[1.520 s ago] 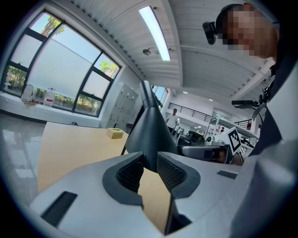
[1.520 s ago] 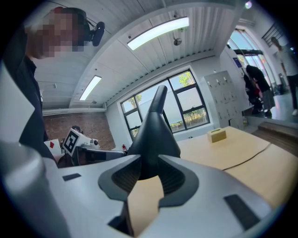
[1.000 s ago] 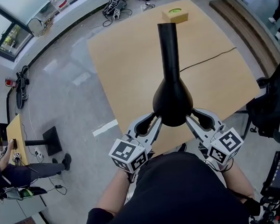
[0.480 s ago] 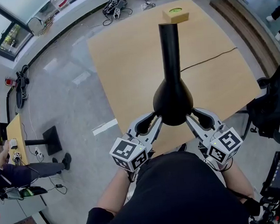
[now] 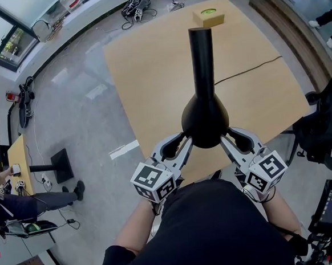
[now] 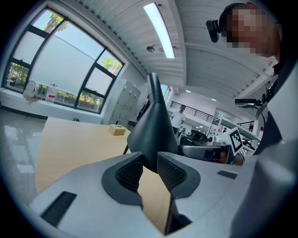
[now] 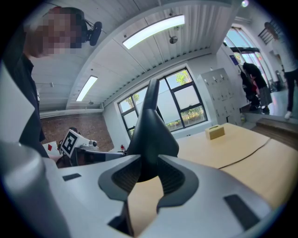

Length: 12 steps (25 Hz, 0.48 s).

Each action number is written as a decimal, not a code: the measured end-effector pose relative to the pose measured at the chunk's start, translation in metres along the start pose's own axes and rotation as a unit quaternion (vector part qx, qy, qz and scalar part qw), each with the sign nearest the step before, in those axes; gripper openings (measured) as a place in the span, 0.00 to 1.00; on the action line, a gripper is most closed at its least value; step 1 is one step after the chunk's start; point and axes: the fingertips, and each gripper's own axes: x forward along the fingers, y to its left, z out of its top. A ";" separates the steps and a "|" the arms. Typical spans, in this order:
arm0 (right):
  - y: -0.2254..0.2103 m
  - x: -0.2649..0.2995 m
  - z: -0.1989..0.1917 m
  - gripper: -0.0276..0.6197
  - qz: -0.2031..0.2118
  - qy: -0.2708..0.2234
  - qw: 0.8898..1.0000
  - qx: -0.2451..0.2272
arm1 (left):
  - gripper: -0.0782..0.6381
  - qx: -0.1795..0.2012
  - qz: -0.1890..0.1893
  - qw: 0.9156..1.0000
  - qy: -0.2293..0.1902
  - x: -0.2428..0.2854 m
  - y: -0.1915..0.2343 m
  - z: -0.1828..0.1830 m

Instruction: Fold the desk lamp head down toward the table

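The left gripper and right gripper were each clamped on the wide end of the lamp head, raised over the table's near edge. The shell appeared rigid, smooth and probably slippery, so its flared edge was judged the surest hold.

We found the lamp head smooth, matt black. The left gripper and right gripper were matt grey plastic with textured dark pads. Beyond them, the desk was pale, smooth wood.
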 end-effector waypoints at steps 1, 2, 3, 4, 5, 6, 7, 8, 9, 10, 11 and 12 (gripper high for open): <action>0.000 0.000 0.000 0.22 0.000 0.000 1.000 0.001 | 0.23 0.000 0.000 1.000 0.000 0.000 0.000 0.000; 0.000 0.000 -0.001 0.22 0.000 0.000 1.000 0.001 | 0.23 -0.001 0.000 1.000 0.000 0.000 0.000 -0.001; 0.000 0.000 -0.001 0.22 0.000 0.001 1.000 0.001 | 0.23 -0.001 0.000 1.000 0.001 0.000 0.000 -0.001; 0.000 0.000 -0.001 0.22 0.000 0.001 1.000 0.002 | 0.23 -0.001 0.000 1.000 0.001 0.000 0.000 -0.001; 0.000 0.000 -0.001 0.22 -0.001 0.001 1.000 0.003 | 0.23 -0.001 0.000 1.000 0.002 0.000 0.000 -0.001; 0.000 0.000 -0.001 0.22 -0.001 0.001 1.000 0.004 | 0.23 -0.001 -0.001 1.000 0.002 0.000 0.000 -0.001; 0.000 0.000 -0.001 0.22 -0.001 0.001 1.000 0.004 | 0.23 -0.002 0.000 1.000 0.002 0.000 0.000 -0.001; 0.000 0.000 0.000 0.22 -0.001 0.002 1.000 0.004 | 0.23 -0.002 0.000 1.000 0.003 0.000 0.001 -0.001; 0.000 0.001 0.000 0.22 -0.001 0.002 1.000 0.004 | 0.23 -0.003 0.000 1.000 0.003 0.000 0.001 -0.001; 0.000 0.001 0.000 0.22 -0.001 0.002 1.000 0.005 | 0.23 -0.003 0.000 1.000 0.003 0.000 0.001 -0.001; 0.000 0.001 -0.001 0.22 -0.002 0.002 1.000 0.005 | 0.23 -0.003 0.000 1.000 0.004 0.000 0.001 -0.002; 0.000 0.001 -0.001 0.22 -0.002 0.002 1.000 0.005 | 0.23 -0.003 0.000 1.000 0.004 0.001 0.001 -0.002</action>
